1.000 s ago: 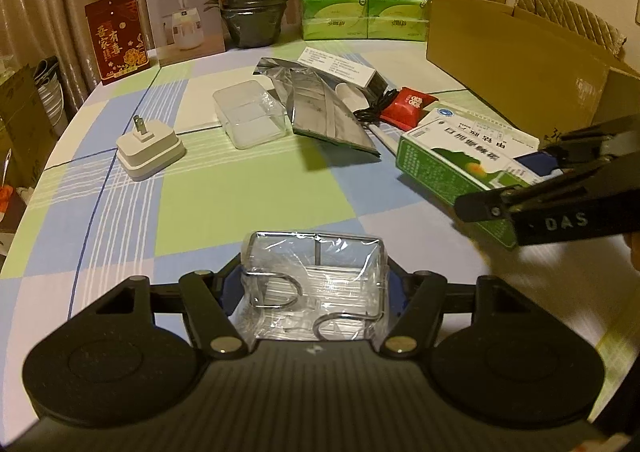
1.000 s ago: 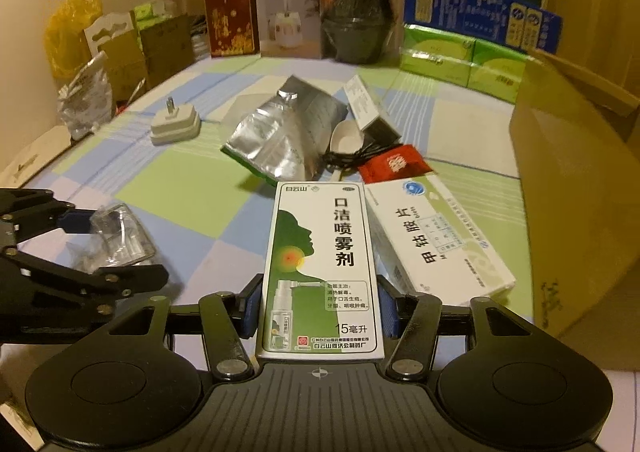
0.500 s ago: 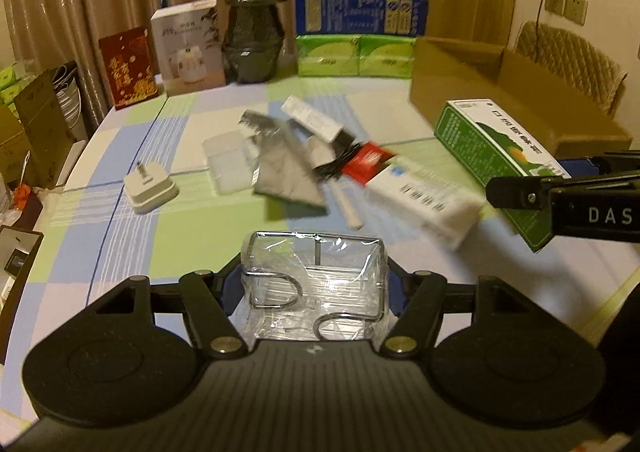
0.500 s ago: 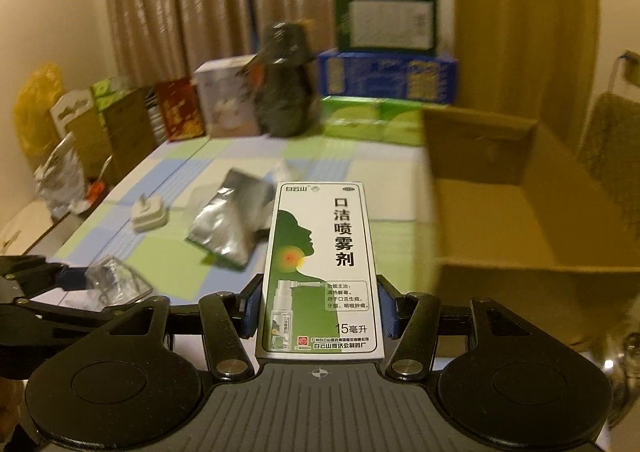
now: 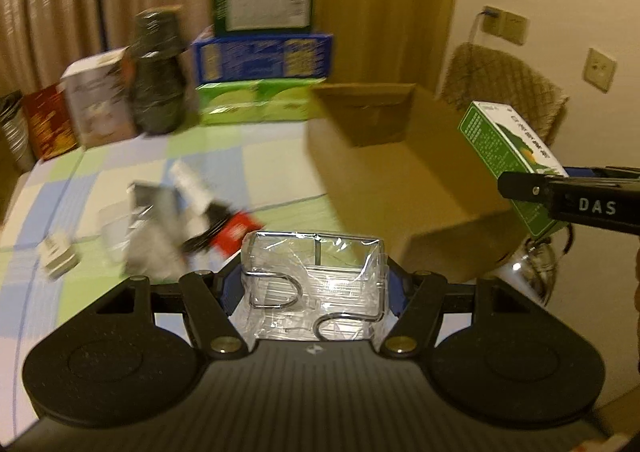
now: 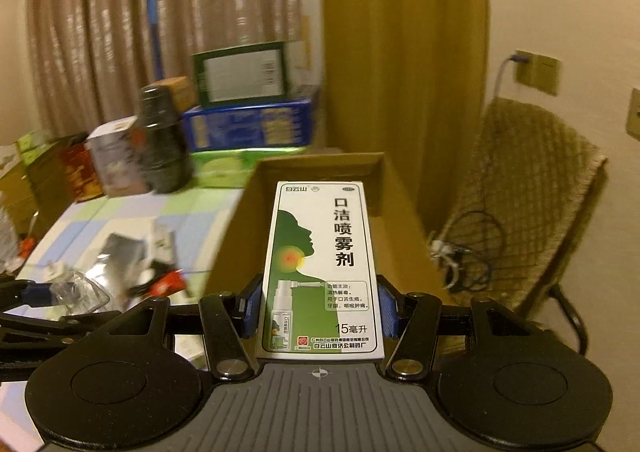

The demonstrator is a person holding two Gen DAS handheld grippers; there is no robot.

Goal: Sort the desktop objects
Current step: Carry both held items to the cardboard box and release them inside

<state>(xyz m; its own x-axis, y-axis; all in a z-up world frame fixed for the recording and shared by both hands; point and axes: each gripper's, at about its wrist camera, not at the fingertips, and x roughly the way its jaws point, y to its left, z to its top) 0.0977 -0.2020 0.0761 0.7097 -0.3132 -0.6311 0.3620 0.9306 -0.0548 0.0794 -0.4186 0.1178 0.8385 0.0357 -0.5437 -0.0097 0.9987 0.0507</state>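
Lower centre of left wrist view: left gripper [image 5: 316, 292] pinching clear wrapped wire holder [image 5: 316, 284], above tabletop [image 5: 120, 156]. Lower centre of right wrist view: right gripper [image 6: 320, 312] clamped on green-white spray box [image 6: 320, 268], cardboard box [image 6: 320, 212] opening directly behind. Advise: carry both w/ level grip, centre over opening before release, one item at a time; avoid gripper clash nr rim.

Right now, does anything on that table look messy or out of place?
Yes. A loose heap in the middle of the checked table: a crumpled silver foil pouch, a red packet and a black cable lie jumbled together. Motion blur hides finer detail.
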